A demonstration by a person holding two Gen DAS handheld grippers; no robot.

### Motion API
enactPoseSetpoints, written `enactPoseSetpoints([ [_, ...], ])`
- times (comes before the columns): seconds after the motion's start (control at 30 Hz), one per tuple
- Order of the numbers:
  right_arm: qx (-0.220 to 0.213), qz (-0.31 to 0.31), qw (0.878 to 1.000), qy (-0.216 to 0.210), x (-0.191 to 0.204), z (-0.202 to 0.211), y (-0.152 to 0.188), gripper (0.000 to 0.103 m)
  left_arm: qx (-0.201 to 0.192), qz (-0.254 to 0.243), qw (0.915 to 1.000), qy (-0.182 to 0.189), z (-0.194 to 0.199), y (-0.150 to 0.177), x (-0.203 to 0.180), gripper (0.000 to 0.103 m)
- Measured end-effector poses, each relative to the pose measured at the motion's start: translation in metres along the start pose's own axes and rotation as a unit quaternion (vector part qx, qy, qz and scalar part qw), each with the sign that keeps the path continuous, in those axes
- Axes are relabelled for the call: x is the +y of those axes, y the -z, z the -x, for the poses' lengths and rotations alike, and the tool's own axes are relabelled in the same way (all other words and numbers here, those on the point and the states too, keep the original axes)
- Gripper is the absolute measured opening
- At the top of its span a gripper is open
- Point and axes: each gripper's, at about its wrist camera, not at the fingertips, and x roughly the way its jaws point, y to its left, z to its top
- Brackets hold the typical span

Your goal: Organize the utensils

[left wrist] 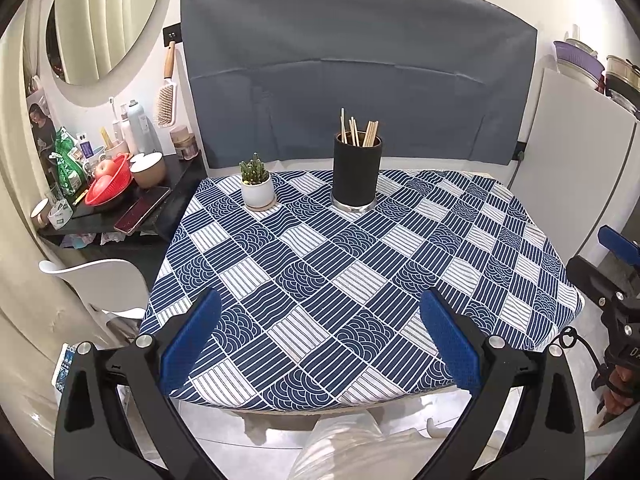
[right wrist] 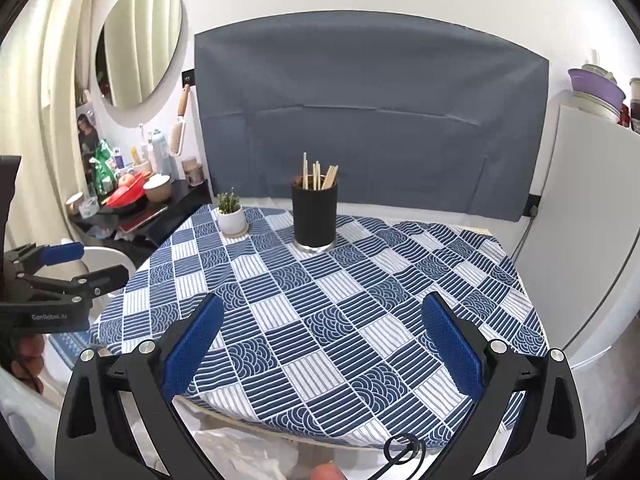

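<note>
A black cylindrical holder [left wrist: 356, 170] [right wrist: 314, 216] stands upright at the far side of the table, with several wooden chopsticks [left wrist: 358, 132] [right wrist: 318, 176] standing in it. My left gripper [left wrist: 320, 340] is open and empty, held above the table's near edge. My right gripper [right wrist: 320, 340] is open and empty too, above the near edge further right. The left gripper also shows at the left edge of the right wrist view [right wrist: 72, 264]. The right gripper shows at the right edge of the left wrist view [left wrist: 616, 248].
The table carries a blue-and-white patterned cloth [left wrist: 360, 280] [right wrist: 340, 300]. A small potted cactus [left wrist: 256, 186] [right wrist: 231, 216] stands left of the holder. A cluttered black side shelf [left wrist: 120, 208] and a white chair [left wrist: 104, 280] stand to the left. A white cabinet [right wrist: 580, 200] stands to the right.
</note>
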Motion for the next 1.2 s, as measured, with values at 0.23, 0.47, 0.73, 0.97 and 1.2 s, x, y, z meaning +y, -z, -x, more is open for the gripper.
enactPoseSetpoints([
  [0.23,-0.004,0.002,1.0,0.002,0.001,0.001,0.001,0.095,-0.006,-0.006,0.9999,-0.009,0.005,0.0,0.0,0.097],
  [0.47,-0.009,0.013,1.0,-0.001,0.006,0.003,0.003,0.095,-0.007,-0.01,0.9999,-0.011,0.008,0.001,0.001,0.097],
  [0.73,-0.007,0.012,1.0,0.002,0.005,0.005,0.005,0.095,-0.002,-0.005,1.0,0.0,0.008,0.005,0.0,0.097],
  [0.97,-0.016,0.016,1.0,0.009,0.004,0.011,0.005,0.095,-0.008,-0.006,0.9999,0.007,0.009,0.006,-0.003,0.097],
  [1.2,-0.018,0.017,1.0,-0.01,0.008,0.013,0.006,0.095,-0.003,-0.003,1.0,0.002,0.011,0.008,-0.003,0.097],
])
